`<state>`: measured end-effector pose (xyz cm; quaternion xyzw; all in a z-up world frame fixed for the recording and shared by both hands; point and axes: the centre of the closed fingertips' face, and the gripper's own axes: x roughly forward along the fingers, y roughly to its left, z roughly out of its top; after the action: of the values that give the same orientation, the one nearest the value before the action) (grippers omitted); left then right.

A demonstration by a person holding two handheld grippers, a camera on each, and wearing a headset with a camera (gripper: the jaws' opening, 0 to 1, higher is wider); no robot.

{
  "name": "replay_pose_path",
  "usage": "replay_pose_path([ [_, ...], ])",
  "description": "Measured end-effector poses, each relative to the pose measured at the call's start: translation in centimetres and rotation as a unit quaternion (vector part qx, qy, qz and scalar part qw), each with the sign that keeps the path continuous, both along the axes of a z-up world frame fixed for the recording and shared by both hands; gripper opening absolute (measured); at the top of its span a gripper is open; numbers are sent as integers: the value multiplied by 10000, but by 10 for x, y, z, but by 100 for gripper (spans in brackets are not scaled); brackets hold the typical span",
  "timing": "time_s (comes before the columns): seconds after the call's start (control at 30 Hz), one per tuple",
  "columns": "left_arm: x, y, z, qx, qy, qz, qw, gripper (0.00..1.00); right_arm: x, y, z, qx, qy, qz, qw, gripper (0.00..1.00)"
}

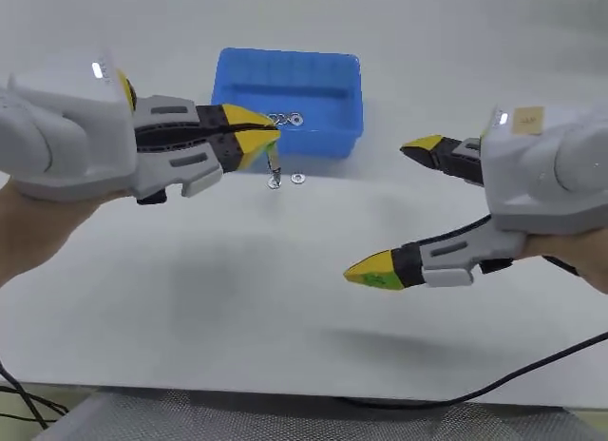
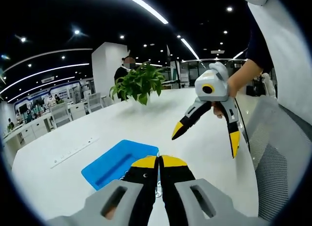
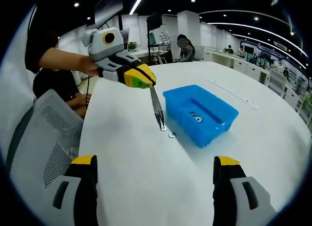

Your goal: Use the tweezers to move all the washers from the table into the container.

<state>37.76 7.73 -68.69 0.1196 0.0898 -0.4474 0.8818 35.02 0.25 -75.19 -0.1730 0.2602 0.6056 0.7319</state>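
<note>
Head view: two washers (image 1: 298,178) lie on the tabletop (image 1: 237,289) just before the one blue container (image 1: 328,142), with others inside it. The left tool (image 1: 266,137) clamps the tweezers (image 1: 273,163), tips down at one washer.
Left gripper view: its jaws are pressed together.
Right gripper view: the right tool (image 3: 153,170) is level, spread wide, holding nothing.

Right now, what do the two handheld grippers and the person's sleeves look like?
The left gripper and right gripper match: rounded white-grey housings, black jaws with pointed yellow tips, a small light on top. The right one adds a tan sticker and a green patch on one tip. A black cable runs along the table edge below it. The person wears dark sleeves.
</note>
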Motion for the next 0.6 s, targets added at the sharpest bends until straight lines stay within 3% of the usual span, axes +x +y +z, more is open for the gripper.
replay_pose_path([
  [0.6, -2, -1, -6, 26, 76, -28, 10000, 5, -3, 12, 3, 35, -1, 270, 9996, 100],
])
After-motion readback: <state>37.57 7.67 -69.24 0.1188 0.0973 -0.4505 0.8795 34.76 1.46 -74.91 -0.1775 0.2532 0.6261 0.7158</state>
